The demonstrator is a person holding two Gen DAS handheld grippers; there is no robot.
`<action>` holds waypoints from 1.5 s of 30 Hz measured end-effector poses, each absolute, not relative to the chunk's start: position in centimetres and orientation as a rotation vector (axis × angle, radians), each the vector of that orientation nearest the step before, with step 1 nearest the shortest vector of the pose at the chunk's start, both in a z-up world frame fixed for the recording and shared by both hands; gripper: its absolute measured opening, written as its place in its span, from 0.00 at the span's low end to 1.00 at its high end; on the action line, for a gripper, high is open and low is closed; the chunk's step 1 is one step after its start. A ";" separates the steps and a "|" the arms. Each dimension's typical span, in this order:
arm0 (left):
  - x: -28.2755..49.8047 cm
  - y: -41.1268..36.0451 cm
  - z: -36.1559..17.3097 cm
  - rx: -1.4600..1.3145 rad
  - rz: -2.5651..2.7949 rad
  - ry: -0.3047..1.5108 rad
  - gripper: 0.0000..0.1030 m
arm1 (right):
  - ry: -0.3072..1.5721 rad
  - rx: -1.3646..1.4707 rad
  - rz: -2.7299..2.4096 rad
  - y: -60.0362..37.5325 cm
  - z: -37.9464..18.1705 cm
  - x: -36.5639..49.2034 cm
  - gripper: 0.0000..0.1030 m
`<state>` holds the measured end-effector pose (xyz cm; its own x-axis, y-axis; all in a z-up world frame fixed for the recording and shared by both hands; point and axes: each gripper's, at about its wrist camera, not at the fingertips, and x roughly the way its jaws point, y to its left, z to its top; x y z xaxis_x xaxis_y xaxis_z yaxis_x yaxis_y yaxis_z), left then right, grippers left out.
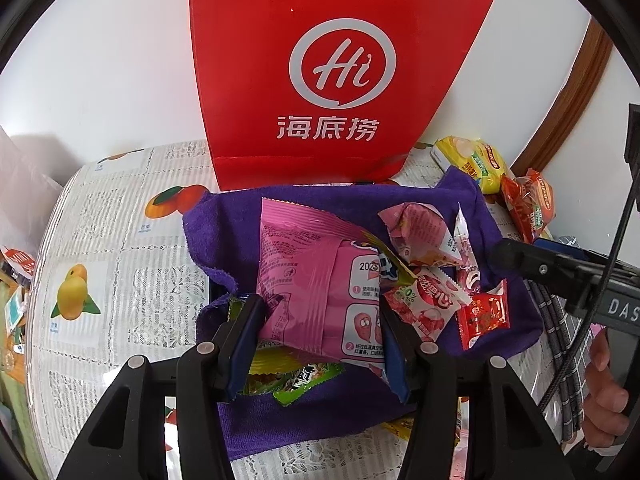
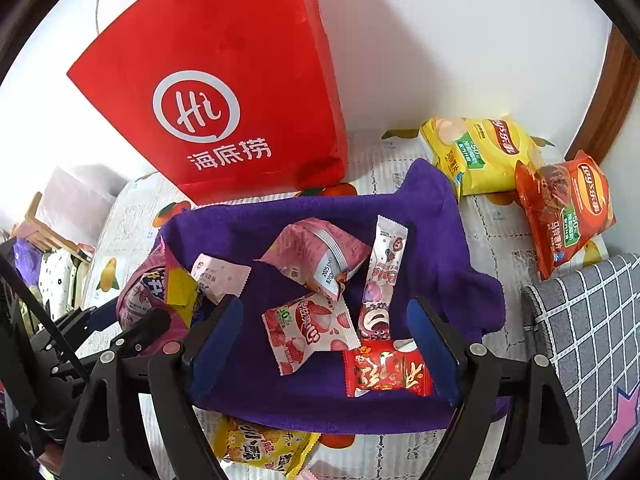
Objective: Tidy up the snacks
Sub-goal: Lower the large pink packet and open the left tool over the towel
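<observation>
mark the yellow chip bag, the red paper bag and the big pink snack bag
yellow chip bag (image 2: 478,156): right wrist view, middle of its front.
red paper bag (image 1: 340,80): left wrist view, on the white logo.
big pink snack bag (image 1: 316,280): left wrist view, back seam.

Your left gripper (image 1: 318,320) and the big pink bag (image 1: 320,280) cover most of the green packets (image 1: 296,380) underneath, so you can't read their labels, and the red paper bag (image 1: 320,72) runs off the top edge in both views. At the bottom of the right wrist view, the yellow snack pack (image 2: 260,448) is half tucked under the purple cloth (image 2: 432,224) and cut off by the frame. The clutter at the far left edge of the left wrist view is too small and warped for you to identify.
</observation>
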<state>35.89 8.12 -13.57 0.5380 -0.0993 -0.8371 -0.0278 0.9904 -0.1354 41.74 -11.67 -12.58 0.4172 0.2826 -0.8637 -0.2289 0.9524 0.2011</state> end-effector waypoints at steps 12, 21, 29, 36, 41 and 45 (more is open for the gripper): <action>35.8 7.4 -13.7 -0.095 -0.039 1.000 0.51 | 1.101 0.073 0.335 -11.4 -12.6 41.6 0.82; 35.9 7.4 -14.1 -0.094 -0.033 1.007 0.51 | 1.093 0.082 0.345 -11.4 -12.1 41.5 0.82; 36.0 6.9 -14.5 -0.078 -0.035 1.021 0.52 | 1.102 0.085 0.341 -11.4 -12.1 41.6 0.82; 36.1 6.9 -14.4 -0.084 -0.040 1.026 0.53 | 1.107 0.088 0.362 -11.0 -12.2 41.4 0.82; 36.0 7.2 -13.9 -0.106 -0.048 1.009 0.61 | 1.105 0.093 0.361 -11.1 -12.2 41.4 0.82; 36.0 7.6 -13.6 -0.131 -0.059 1.002 0.62 | 1.115 0.113 0.371 -11.2 -12.3 41.6 0.82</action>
